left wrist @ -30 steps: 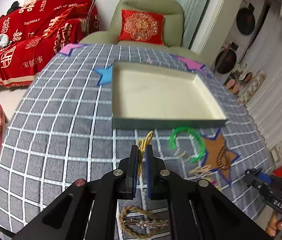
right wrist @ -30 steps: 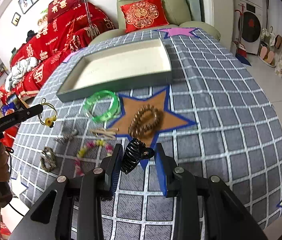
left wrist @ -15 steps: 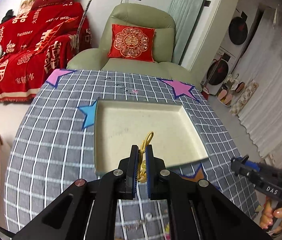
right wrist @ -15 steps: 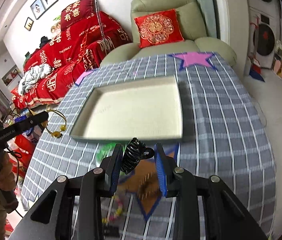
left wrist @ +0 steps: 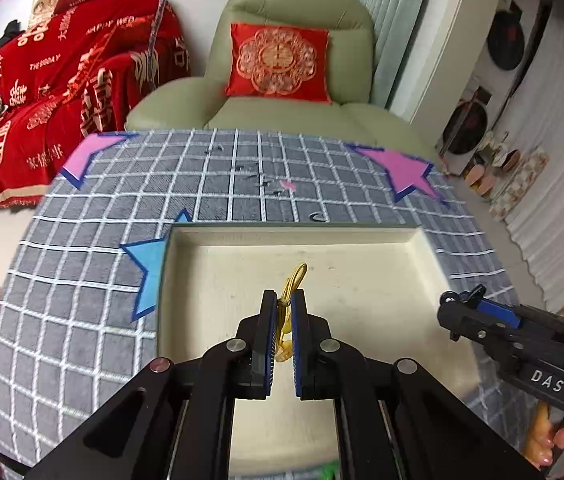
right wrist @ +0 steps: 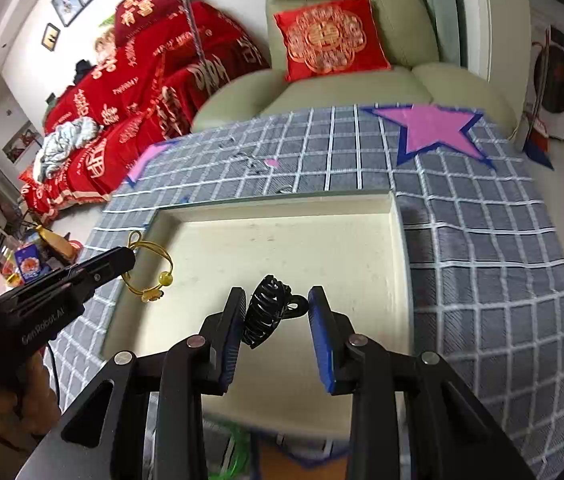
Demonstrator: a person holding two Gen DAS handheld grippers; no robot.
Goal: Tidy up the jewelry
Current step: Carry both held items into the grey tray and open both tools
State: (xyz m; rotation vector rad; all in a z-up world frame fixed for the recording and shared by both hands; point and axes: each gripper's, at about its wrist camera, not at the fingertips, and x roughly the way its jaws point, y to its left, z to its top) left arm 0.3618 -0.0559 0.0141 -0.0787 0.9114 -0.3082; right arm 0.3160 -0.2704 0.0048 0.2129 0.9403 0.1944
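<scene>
My left gripper point(left wrist: 284, 294) hangs over the near half of the cream tray point(left wrist: 362, 280), shut on a thin gold bracelet point(left wrist: 296, 278) that loops out past the fingertips. In the right wrist view the same bracelet point(right wrist: 153, 276) dangles with its yellow beads from the left gripper point(right wrist: 121, 258) at the tray's left rim. My right gripper point(right wrist: 276, 291) is shut on a black hair claw point(right wrist: 265, 312), held above the tray point(right wrist: 302, 240) near its front edge. The right gripper point(left wrist: 458, 308) also shows at the tray's right side in the left wrist view.
The tray lies on a grey grid tablecloth point(left wrist: 81, 280) with a blue star point(left wrist: 149, 264) and pink stars point(right wrist: 434, 128). A green bangle point(right wrist: 237, 456) lies just below the tray's front edge. Behind the table stands a green armchair point(left wrist: 294, 120) with a red cushion.
Both grippers have travelled forward from the loose jewelry by the orange star to above the tray, still carrying the bracelet and the hair claw. The jaws have not changed.
</scene>
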